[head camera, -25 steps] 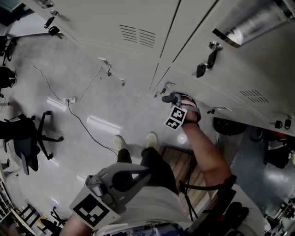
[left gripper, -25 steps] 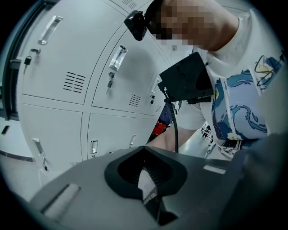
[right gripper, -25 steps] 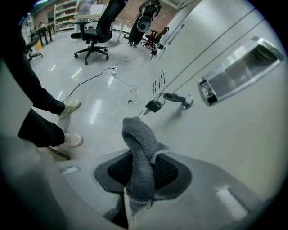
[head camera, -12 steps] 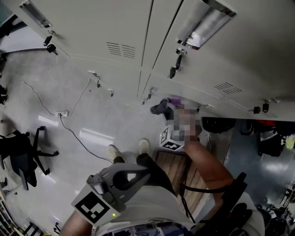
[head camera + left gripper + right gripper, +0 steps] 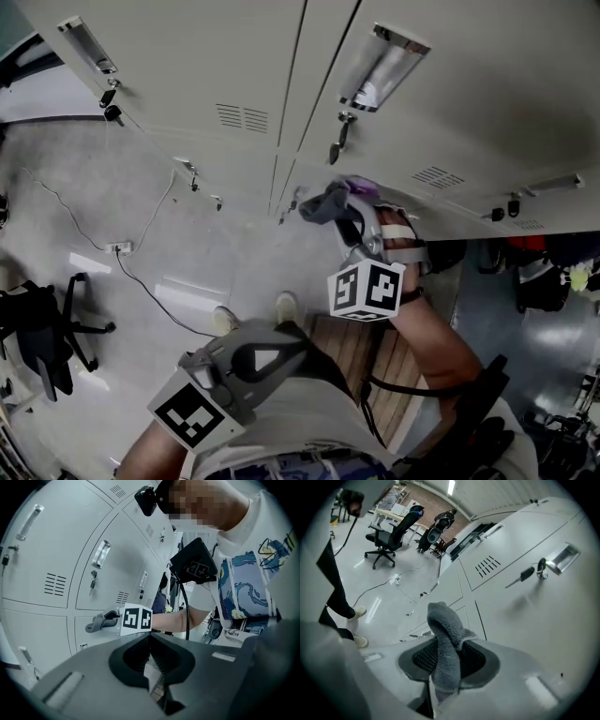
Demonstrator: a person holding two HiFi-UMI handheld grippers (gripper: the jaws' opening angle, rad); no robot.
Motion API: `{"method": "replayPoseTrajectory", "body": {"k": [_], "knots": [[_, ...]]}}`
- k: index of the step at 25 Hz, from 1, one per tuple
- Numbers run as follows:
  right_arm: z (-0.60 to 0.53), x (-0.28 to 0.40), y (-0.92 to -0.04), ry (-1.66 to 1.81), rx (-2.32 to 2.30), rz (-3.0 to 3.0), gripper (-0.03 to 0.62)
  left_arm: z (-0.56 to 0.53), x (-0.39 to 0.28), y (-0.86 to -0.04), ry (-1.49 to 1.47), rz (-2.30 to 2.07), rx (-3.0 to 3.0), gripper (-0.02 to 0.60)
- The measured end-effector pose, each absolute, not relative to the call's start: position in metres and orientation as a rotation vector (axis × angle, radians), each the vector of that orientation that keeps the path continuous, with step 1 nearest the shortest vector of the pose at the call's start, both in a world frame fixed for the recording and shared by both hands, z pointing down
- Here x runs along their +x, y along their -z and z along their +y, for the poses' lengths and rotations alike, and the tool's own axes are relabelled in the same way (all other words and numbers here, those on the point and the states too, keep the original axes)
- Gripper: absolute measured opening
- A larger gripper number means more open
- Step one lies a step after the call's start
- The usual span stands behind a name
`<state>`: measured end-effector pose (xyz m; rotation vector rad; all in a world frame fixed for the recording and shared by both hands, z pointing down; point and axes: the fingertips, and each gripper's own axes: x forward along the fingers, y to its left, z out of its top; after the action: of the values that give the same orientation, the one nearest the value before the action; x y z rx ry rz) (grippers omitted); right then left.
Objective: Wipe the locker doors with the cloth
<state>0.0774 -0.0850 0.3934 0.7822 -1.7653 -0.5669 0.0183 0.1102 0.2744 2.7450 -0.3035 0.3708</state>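
Note:
A grey cloth (image 5: 446, 648) is pinched in my right gripper (image 5: 447, 660), its free end folding over above the jaws. In the head view the right gripper (image 5: 349, 223) holds the cloth (image 5: 323, 203) close to the pale locker doors (image 5: 487, 103), just below a door with a key (image 5: 339, 141) in its lock; whether the cloth touches the metal I cannot tell. My left gripper (image 5: 251, 366) hangs low by the person's body, jaws shut with nothing between them. In the left gripper view the left gripper (image 5: 152, 660) points toward the lockers (image 5: 61, 597) and the cloth (image 5: 99, 622).
Locker doors carry recessed handles (image 5: 380, 66), vents (image 5: 242, 117) and keys. An office chair (image 5: 42, 328) stands at the left on the glossy floor, with a cable and power strip (image 5: 119, 247). A wooden stool (image 5: 361, 352) sits under the person's right arm.
The right gripper with the cloth has risen up the locker front, from near the lower door edge to just under the keyed door. The left gripper has stayed low.

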Motion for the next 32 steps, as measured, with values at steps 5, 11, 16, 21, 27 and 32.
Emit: {"method": "replayPoseTrajectory", "body": {"k": [5, 11, 16, 21, 27, 32], "knots": [[-0.112, 0.08, -0.431, 0.578, 0.748, -1.726, 0.112, 0.112, 0.013, -0.281, -0.386, -0.328, 2.722, 0.003], [-0.114, 0.074, -0.493, 0.508, 0.685, -1.731, 0.11, 0.106, 0.004, -0.289, -0.398, -0.381, 2.69, 0.003], [-0.113, 0.078, -0.541, 0.453, 0.648, -1.732, 0.11, 0.101, 0.002, -0.295, -0.408, -0.412, 2.668, 0.003], [-0.112, 0.082, -0.59, 0.386, 0.62, -1.737, 0.11, 0.099, 0.0, -0.304, -0.424, -0.432, 2.641, 0.003], [-0.111, 0.086, -0.642, 0.325, 0.575, -1.726, 0.11, 0.097, 0.0, -0.313, -0.435, -0.455, 2.618, 0.003], [-0.11, 0.085, -0.679, 0.307, 0.539, -1.719, 0.11, 0.091, -0.002, -0.318, -0.445, -0.489, 2.601, 0.003]]}}
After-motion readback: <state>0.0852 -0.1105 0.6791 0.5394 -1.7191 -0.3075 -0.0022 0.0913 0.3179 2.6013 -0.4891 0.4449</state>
